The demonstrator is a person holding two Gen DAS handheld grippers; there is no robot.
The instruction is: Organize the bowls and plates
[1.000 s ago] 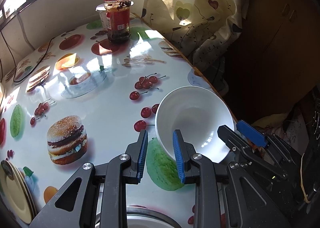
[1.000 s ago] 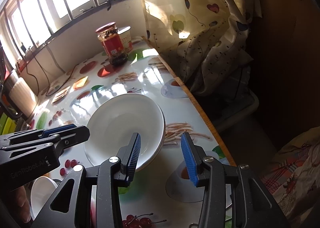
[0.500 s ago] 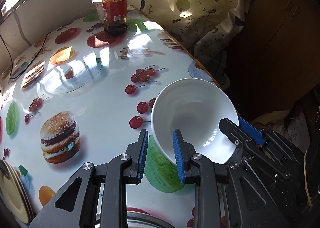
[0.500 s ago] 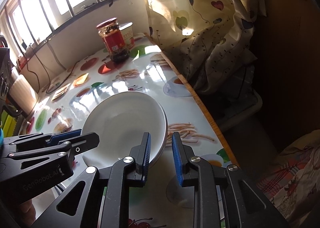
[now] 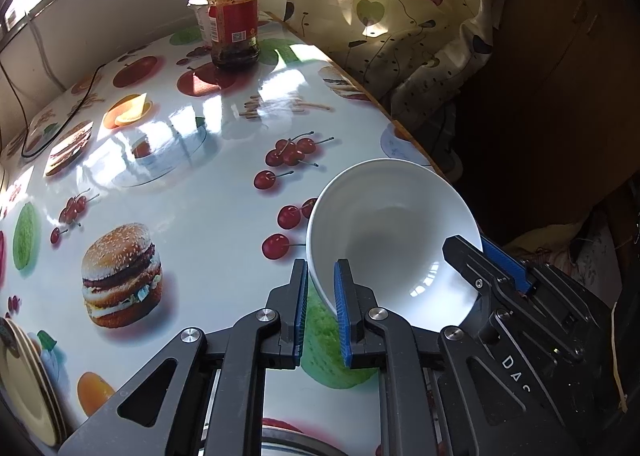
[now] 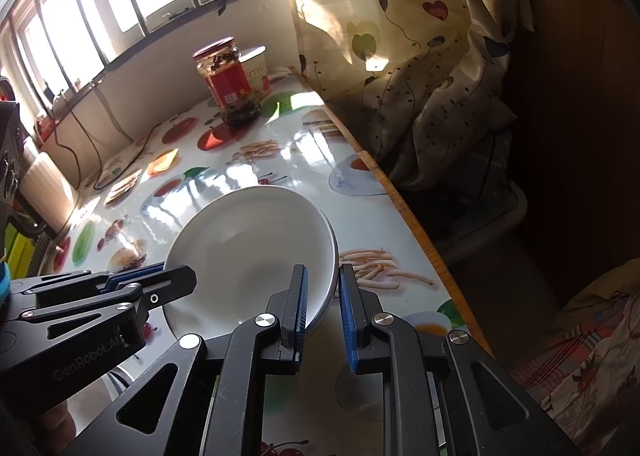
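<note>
— Where is the bowl against your claws?

— My left gripper [image 5: 321, 306] has the white bowl [image 5: 394, 236] by its near-left rim. The rim runs down between the two blue pads; these jaws have just been closing and now pinch the wall, one pad inside, one outside. My right gripper [image 6: 323, 308] grasps the same bowl [image 6: 256, 248] on the opposite side, its near-right rim wedged between the pads. Those jaws have also just been closing and clamp the rim. So both claws are clenched on one bowl, one on each side of it.

— And where does it sit on the table?

— Close to the right edge of the table [image 5: 200, 208], at the near end, tilted so that its hollow faces me. Whether its base touches the printed cloth I cannot tell. From the left wrist camera, my right claw's fingers show at the bowl's right rim; from the right wrist camera, my left claw reaches in at the bowl's left rim.

— Anything else near?

— At the near-left corner a stack of yellowish plates [image 5: 24, 384] stands on edge, well apart from the bowl. Another white rim peeks out under my left claw at the near edge; I cannot tell what it is.

— Farther off?

— A red-labelled jar [image 5: 234, 22] stands by the far right corner, with a white cup [image 6: 258, 70] touching or just behind it. Beyond the right edge hangs a heart-patterned curtain [image 5: 400, 20].
</note>
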